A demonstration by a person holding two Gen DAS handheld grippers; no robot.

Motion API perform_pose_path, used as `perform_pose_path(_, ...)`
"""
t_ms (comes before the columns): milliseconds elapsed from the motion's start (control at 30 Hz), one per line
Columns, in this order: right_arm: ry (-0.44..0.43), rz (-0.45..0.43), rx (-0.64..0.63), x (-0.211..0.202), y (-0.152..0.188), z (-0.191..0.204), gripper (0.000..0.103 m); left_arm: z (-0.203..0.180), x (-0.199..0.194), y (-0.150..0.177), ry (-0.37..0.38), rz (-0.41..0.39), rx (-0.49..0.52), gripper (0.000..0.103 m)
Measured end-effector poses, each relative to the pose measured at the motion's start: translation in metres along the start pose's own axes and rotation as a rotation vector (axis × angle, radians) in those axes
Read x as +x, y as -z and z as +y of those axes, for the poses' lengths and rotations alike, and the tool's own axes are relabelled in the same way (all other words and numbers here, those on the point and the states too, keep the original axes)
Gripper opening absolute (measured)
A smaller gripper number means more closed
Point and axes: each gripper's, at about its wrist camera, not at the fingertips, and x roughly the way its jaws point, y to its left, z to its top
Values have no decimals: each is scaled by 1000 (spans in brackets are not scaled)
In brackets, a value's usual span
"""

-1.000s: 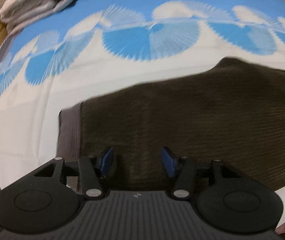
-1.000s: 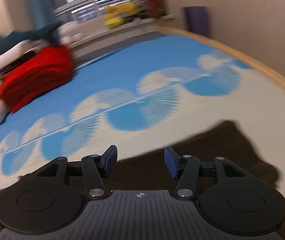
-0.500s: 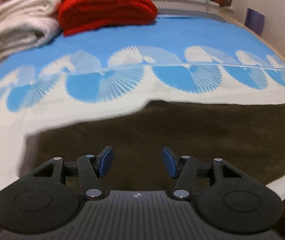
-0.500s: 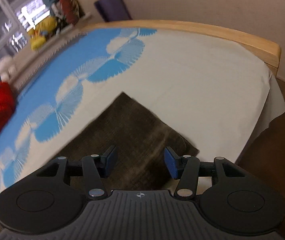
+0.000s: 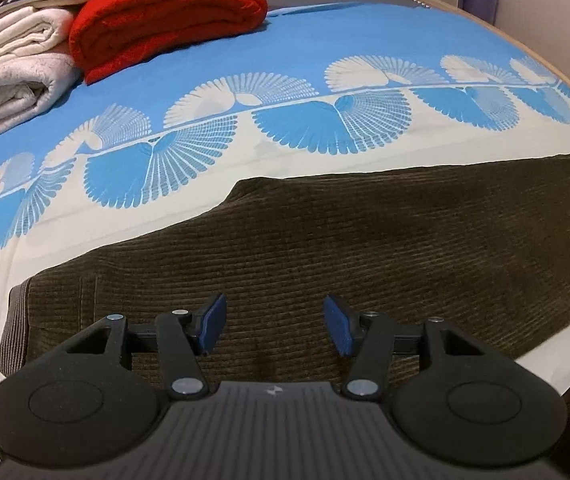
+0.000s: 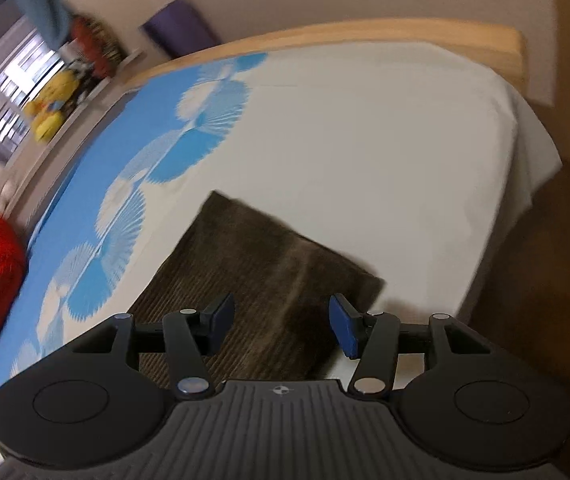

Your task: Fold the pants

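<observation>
Your left gripper (image 5: 275, 326) was open and empty, the right gripper (image 6: 281, 326) opening over the pants (image 5: 325, 260) on the bed (image 5: 245, 148), so grabbing one layer could've botched the fold.

Readable text: none in either view.
Left gripper (image 5: 275, 325) housing: a small pale emblem, no letters legible.
Right gripper (image 6: 281, 325) housing: a small round cross-shaped mark, no letters or numbers.
</observation>
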Motion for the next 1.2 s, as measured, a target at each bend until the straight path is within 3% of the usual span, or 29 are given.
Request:
perform_pose_path(133, 3, 58, 135, 17, -1, -18, 63, 2, 1, 0, 4, 4, 4, 60)
perform_pose_path(300, 8, 144, 230, 47, 4, -22, 64, 6, 1, 0, 4, 5, 3, 60)
perform_pose_path(500, 55, 104, 215, 59, 6, -8, 64, 10, 1, 0, -1, 7, 1, 60)
perform_pose_path(567, 84, 89, 204, 60, 8, -3, 45, 12, 1, 0, -5, 8, -3, 60)
perform_pose_path(600, 78, 88, 212, 61, 9, -3, 21, 13, 1, -1, -6, 8, -7, 60)
perform_pose_path(700, 95, 45, 225, 53, 12, 2, 18, 18, -1, 1, -11, 6, -17, 60)
perform_pose_path(800, 110, -56, 110, 31, 17, 37, 17, 24, -5, 4, -16, 0, -28, 60)
perform_pose_path(867, 67, -155, -37, 7, 28, 79, 16, 29, -6, 5, -22, 0, -37, 60)
perform_pose_path(967, -82, -312, -384, -34, 71, 159, 16, 37, -9, 8, -31, -1, -54, 60)
perform_pose_path(1033, -231, -373, -617, -58, 121, 208, 16, 41, -11, 10, -38, 1, -65, 60)
perform_pose_path(1133, -471, -311, -893, -78, 203, 261, 16, 48, -14, 13, -44, 2, -87, 60)
perform_pose_path(1200, -586, -182, -1060, -76, 257, 284, 19, 53, -15, 16, -48, 9, -104, 60)
